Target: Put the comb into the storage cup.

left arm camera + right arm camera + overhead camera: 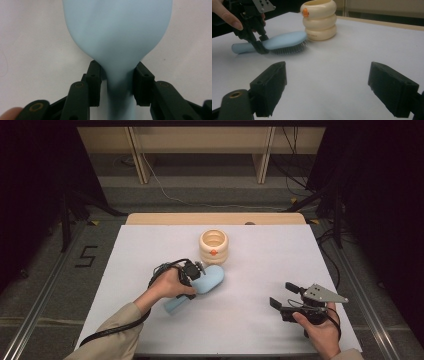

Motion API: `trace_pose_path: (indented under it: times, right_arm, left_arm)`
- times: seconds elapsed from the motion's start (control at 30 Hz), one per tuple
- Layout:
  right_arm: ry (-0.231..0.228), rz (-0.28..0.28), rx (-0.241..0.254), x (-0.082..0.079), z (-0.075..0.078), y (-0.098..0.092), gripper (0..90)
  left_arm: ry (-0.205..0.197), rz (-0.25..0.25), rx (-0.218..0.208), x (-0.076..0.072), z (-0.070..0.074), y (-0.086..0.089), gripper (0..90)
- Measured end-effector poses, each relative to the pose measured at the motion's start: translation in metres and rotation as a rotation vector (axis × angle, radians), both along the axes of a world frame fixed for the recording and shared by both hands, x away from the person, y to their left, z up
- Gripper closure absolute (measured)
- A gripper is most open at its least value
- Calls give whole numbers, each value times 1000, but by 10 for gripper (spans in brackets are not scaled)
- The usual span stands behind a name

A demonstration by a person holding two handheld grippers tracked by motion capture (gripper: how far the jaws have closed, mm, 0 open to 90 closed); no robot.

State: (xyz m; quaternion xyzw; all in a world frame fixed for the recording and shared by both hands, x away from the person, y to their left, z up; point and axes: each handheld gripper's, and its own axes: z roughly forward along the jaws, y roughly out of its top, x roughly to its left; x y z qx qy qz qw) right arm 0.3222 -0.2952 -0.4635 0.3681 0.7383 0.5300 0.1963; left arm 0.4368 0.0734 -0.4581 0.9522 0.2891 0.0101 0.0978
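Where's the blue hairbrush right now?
In the high view the blue hairbrush lies bristles-down on the white table, left of centre, just in front of the cream ringed cup, with the left claw around its neck.

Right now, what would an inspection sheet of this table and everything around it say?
Surface: white table, clean.
Job's things: light blue hairbrush lying bristles down, beside a cream ringed holder standing upright.
Clutter: nothing seen.
Grippers: left gripper has its jaws around the brush's neck, pads on it; right gripper is open, nothing between the jaws.
Cables: black cable trails from the left gripper; a white cable crosses the floor.
Surroundings: grey floor, wooden frame behind, dark sides.
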Motion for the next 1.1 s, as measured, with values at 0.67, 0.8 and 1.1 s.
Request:
trace_pose_path:
  times: [0.67,0.8,1.1]
  right_arm:
    - [4,-2,-1,0,0,0,161]
    - [5,-1,-2,0,0,0,161]
    - [4,0,-2,0,0,0,161]
  left_arm:
    - [-10,4,11,-3,0,-1,682]
    - [-12,3,12,-3,0,-1,685]
    - [-31,1,3,-5,0,0,690]
